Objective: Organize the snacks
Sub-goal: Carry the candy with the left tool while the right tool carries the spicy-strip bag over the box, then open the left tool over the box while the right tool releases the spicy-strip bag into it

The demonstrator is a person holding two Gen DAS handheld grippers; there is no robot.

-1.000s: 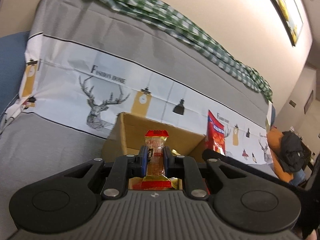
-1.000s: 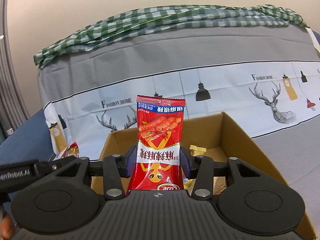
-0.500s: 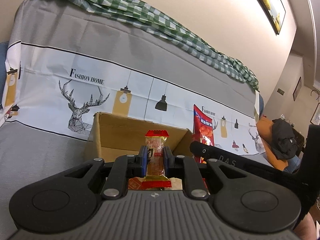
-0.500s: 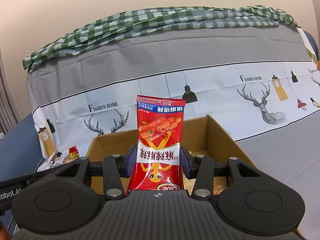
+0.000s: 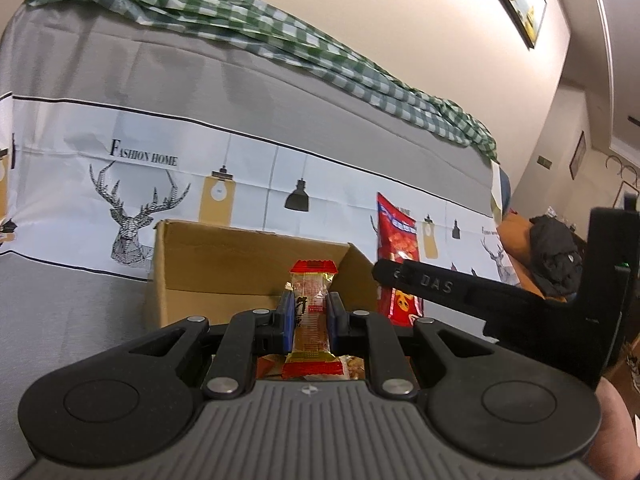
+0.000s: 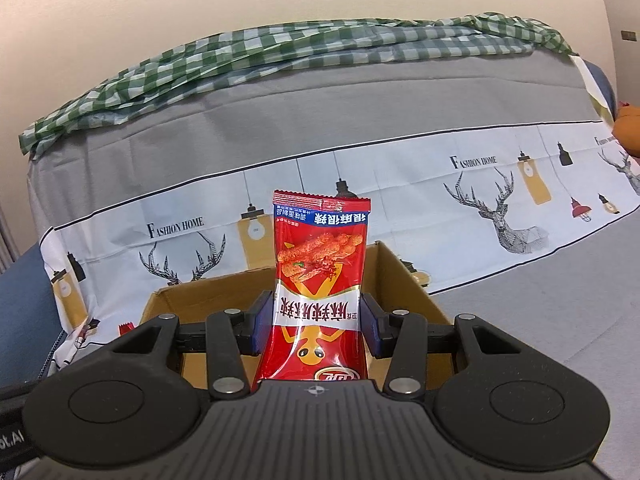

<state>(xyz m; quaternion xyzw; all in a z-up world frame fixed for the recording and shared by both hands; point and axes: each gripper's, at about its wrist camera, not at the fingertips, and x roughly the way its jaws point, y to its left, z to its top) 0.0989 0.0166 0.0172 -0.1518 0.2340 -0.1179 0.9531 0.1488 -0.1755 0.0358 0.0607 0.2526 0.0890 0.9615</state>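
Observation:
My left gripper (image 5: pixel 310 312) is shut on a small clear snack packet with red ends (image 5: pixel 312 300), held upright. Behind it stands an open cardboard box (image 5: pixel 224 264) on the sofa seat. My right gripper (image 6: pixel 316 316) is shut on a red spicy-stick snack bag (image 6: pixel 320 272), upright, in front of the same cardboard box (image 6: pixel 404 276). In the left wrist view the red bag (image 5: pixel 398 240) and the right gripper's black body (image 5: pixel 520 304) show at the right. More snacks lie inside the box, mostly hidden.
A grey sofa cover with deer and lamp prints (image 6: pixel 500 208) backs the box. A green checked cloth (image 6: pixel 280 52) lies along the sofa top. A small red-ended packet (image 6: pixel 126 326) lies left of the box. A dark bag on an orange cushion (image 5: pixel 556 256) sits far right.
Both grippers have shifted sideways with their packets still held; the box now sits more central in the left view, and the right gripper's body has come further into that view.

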